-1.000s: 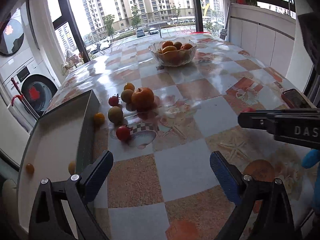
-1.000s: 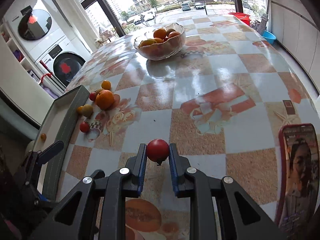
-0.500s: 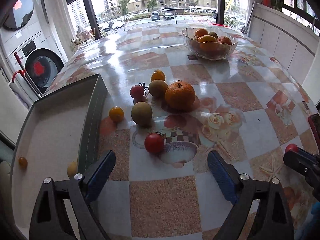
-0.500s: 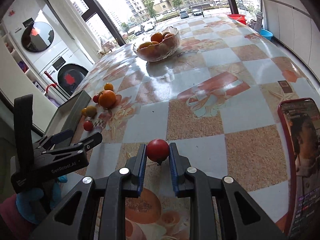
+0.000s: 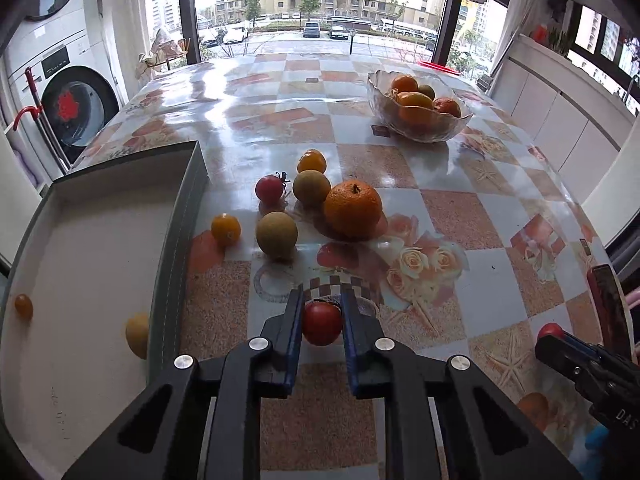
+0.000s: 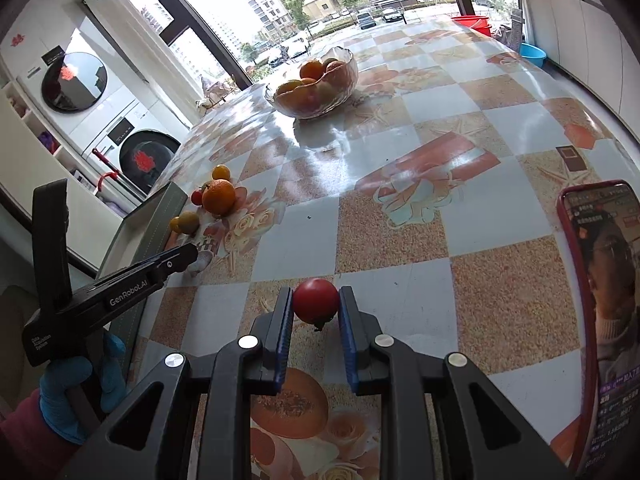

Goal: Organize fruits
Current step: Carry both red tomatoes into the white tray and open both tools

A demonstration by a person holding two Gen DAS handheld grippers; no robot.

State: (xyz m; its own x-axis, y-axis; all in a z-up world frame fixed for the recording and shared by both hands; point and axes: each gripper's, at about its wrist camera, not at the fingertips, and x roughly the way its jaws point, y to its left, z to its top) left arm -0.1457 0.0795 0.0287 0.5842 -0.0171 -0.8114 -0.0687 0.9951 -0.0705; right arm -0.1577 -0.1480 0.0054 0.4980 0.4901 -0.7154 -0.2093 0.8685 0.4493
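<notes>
Phone point(image 6: 600, 320) on table point(image 6: 500, 152); washer point(image 5: 80, 108) behind.

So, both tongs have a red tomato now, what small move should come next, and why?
Probably lift the left tongs a little, straight up. Their pads are shut on the red tomato near the table, and the grey tray beside it has a raised wall. The fruit must clear that wall before it can go in. The right tongs can wait with their own tomato.

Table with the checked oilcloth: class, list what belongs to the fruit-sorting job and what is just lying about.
Job: red tomato in left gripper; red tomato in right gripper; big orange; shallow grey tray; glass fruit bowl.

Lying about: red-cased phone; white washing machine.
</notes>
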